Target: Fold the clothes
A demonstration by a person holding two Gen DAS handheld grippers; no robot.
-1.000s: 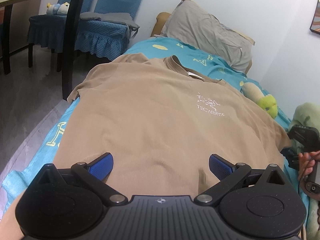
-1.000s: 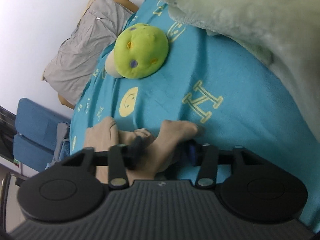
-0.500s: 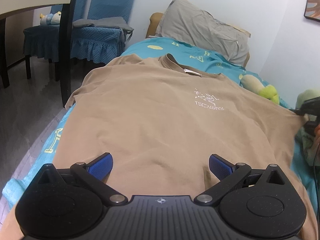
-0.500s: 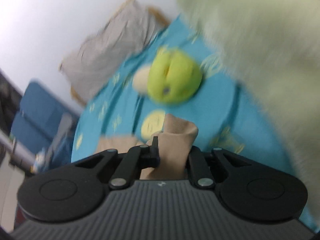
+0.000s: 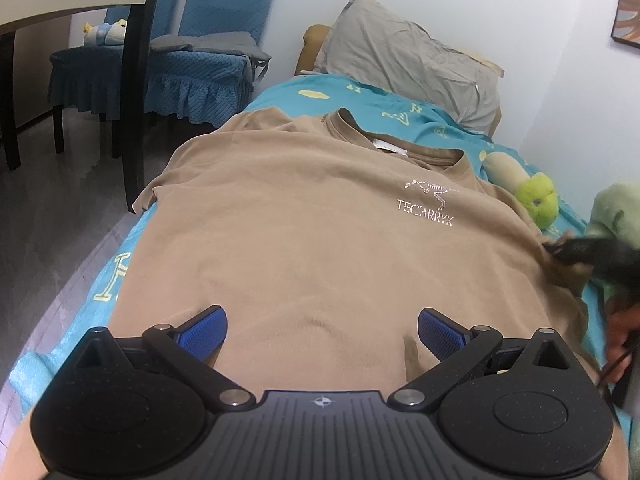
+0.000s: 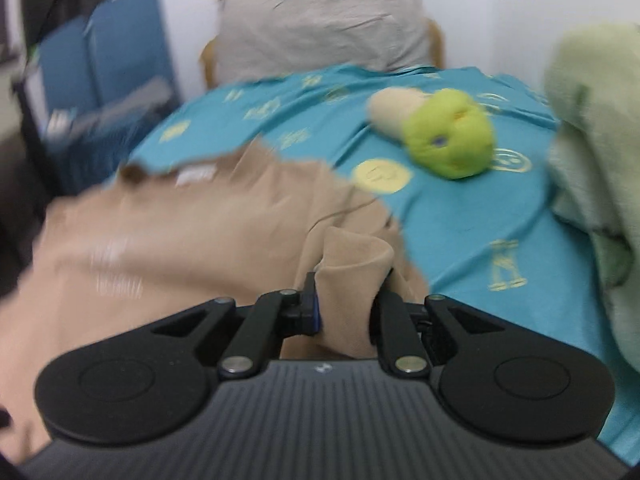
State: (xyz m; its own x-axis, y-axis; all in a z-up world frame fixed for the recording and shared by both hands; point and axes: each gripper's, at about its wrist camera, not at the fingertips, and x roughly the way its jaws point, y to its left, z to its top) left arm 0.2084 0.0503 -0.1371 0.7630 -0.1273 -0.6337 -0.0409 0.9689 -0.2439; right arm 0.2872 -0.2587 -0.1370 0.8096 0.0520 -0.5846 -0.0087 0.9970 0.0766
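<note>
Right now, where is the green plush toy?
The green plush toy lies on the blue bedsheet, right of the tan T-shirt, below the grey pillow.

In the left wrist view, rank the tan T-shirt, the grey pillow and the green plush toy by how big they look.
1. tan T-shirt, filling most of the frame
2. grey pillow
3. green plush toy

The shirt lies nearest the camera, so its lead is exaggerated.

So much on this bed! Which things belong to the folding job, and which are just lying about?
In the job:
- tan T-shirt
- right gripper, shut on its sleeve
- left gripper, open above the hem

Lying about:
- green plush toy
- grey pillow
- light green blanket
</note>
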